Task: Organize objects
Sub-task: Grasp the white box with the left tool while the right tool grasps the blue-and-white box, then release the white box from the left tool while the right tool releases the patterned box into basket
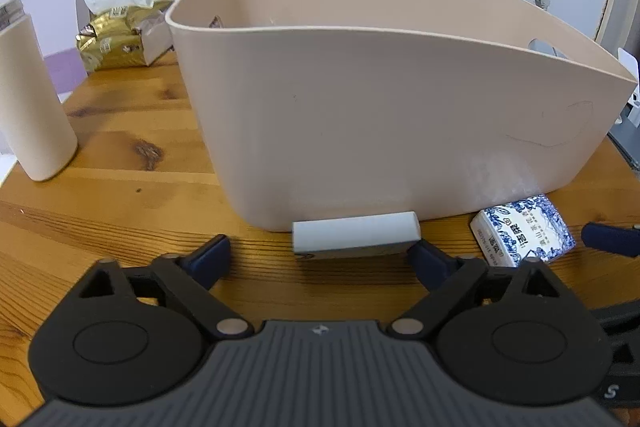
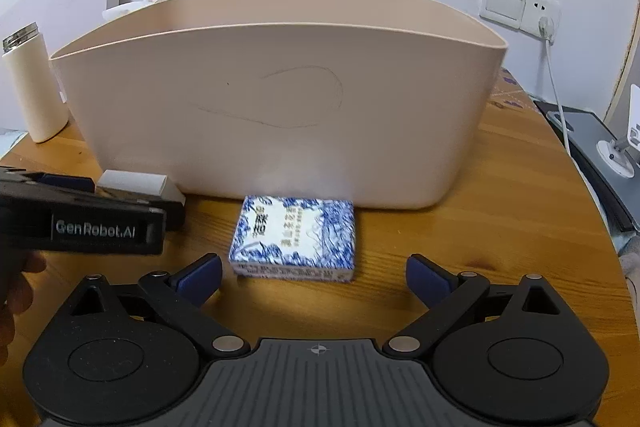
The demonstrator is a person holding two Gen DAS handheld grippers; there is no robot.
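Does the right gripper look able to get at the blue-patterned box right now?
Probably yes. The right gripper is open with the blue-patterned box lying flat just ahead, roughly between its fingers, with nothing between. The bin stands behind it, so there is little room past the box.

Left tool (image 1: 322, 259) low and level, jaws spread wide, nothing held. Right tool (image 2: 314, 277) likewise level, jaws wide apart, empty. Part of a hand (image 2: 16, 291) shows at the left edge, right-wrist view.
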